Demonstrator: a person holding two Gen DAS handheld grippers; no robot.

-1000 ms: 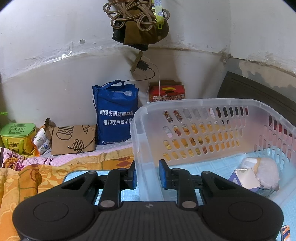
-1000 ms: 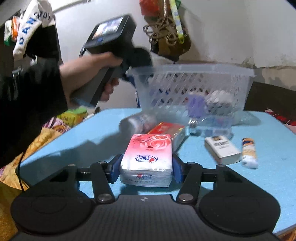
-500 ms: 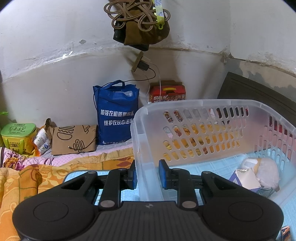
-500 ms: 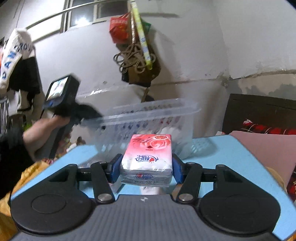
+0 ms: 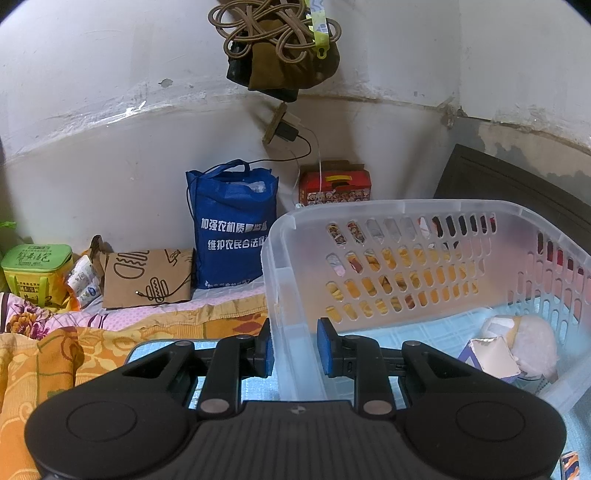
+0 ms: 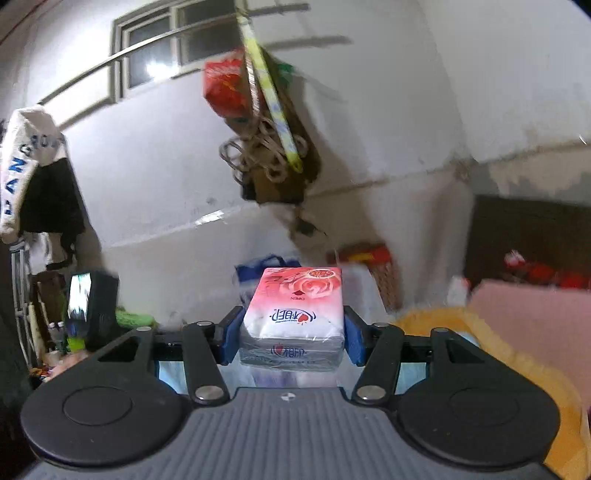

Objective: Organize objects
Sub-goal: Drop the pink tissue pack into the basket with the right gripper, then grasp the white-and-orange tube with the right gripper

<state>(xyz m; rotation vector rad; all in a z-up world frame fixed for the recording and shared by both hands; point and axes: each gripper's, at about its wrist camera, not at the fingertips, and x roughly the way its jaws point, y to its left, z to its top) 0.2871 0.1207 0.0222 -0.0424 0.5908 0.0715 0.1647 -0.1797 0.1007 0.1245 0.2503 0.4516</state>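
The tissue pack [image 6: 291,317], a soft block wrapped in glossy pink-and-white film with a rose print, sits clamped between the blue pads of the right tongs [image 6: 291,338], held up in the air in front of the white wall. The view around it is blurred.

The left tongs [image 5: 294,350] are closed on the corner wall of the basket [image 5: 291,280], one pad outside and one inside it. The basket is a clear, rectangular plastic tub with a smooth rim and rows of oval slots through its sides. Inside, toward the corner far from the left tongs, lie a small torn-open carton [image 5: 487,354] and a pale, crumpled bundle [image 5: 532,336] touching it. The basket stands on the light blue counter [image 5: 255,384].

Beyond the basket, against the wall, stand a blue fabric tote [image 5: 234,229], a flat brown paper bag [image 5: 147,280] and a red box [image 5: 334,186]. A knot of tan cord [image 5: 273,29] hangs above them.
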